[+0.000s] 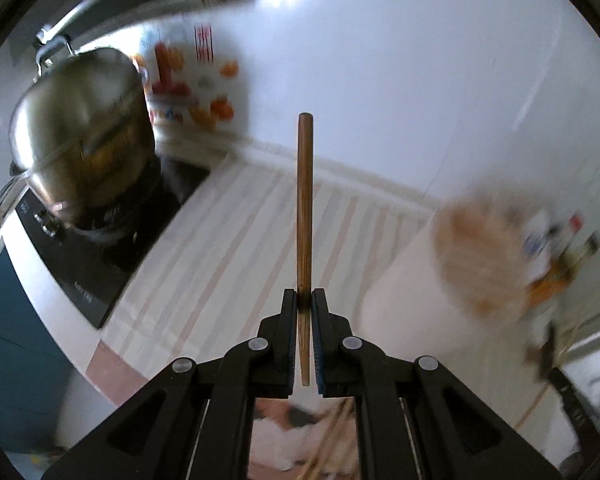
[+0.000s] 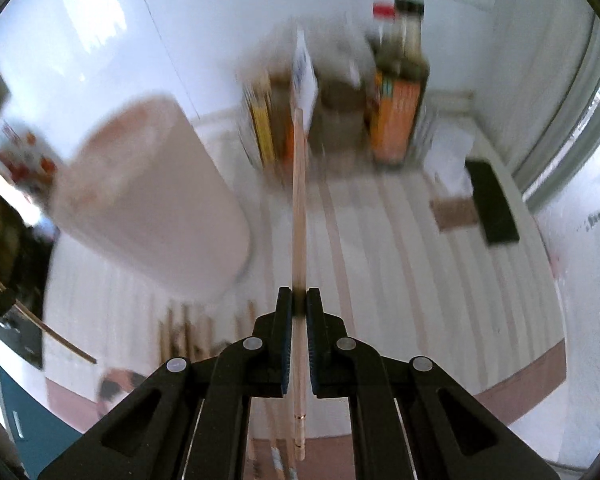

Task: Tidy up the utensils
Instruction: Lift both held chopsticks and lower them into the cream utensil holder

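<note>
The left tool (image 1: 304, 300) is pinching a dark brown wooden chopstick (image 1: 305, 208) between its two black fingers (image 1: 288, 320), which are pressed together on the stick; the stick runs straight out ahead of the tool, its blunt end well clear of the fingertips and its thinner end reaching back between the arms. Below it lies a striped cloth (image 1: 236, 240) in white and pale pink that covers the tabletop. At the left edge of the tabletop a black cooktop (image 1: 84, 272) carries a steel pot (image 1: 80, 120), and behind the pot stands a white bag (image 1: 196, 84) printed in red and orange. Toward the right side a tall white container (image 1: 412, 300) with a brownish top stands on the cloth, blurred. The right tool (image 2: 299, 300) is likewise pressed together on a thin pale chopstick (image 2: 299, 216), which points forward from the fingertips and reaches back past the pads (image 2: 286, 344). In the right wrist view the same white container (image 2: 152, 200) stands at the left, on the striped cloth (image 2: 400, 248), and a group of sauce bottles (image 2: 400, 80) stands at the far edge of the tabletop by the wall, too blurred to read. More chopsticks (image 2: 188, 336) lie on the cloth near the foot of the container, close to the near edge. A dark flat object (image 2: 492, 204) lies toward the right edge of the tabletop.
</note>
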`<state>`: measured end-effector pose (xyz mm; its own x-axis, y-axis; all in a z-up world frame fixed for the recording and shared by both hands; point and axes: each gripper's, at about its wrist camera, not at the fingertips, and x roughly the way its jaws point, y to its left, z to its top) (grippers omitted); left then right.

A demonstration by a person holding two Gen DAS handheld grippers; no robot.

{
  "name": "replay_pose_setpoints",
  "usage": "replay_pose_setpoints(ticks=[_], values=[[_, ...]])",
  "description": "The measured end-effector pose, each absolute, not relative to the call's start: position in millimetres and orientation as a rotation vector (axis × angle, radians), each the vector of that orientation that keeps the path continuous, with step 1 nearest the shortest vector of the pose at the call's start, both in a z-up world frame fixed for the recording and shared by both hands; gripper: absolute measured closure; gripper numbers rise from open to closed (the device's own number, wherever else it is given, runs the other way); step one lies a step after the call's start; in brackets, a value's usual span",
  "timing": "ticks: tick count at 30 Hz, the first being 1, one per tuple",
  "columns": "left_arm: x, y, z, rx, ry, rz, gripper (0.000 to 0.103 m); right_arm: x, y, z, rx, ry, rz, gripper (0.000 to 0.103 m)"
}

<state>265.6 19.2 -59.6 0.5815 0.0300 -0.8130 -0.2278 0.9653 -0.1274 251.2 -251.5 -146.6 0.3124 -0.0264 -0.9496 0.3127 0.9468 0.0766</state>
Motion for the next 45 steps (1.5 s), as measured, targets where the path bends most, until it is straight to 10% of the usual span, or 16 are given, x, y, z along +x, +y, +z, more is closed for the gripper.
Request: replay_pose_setpoints(ticks=[12,45], values=[[297.4,13.1,60.3,-0.354,0.720,0.023,0.098,339.0,-244.0,-23.5,0.333,0.926,-0.144,0.096],[396.9,-44.3,-31.5,-0.251,0.977,-0.145,0.098,445.2,-219.9,-91.2,0.394,0.864,-0.079,0.096]])
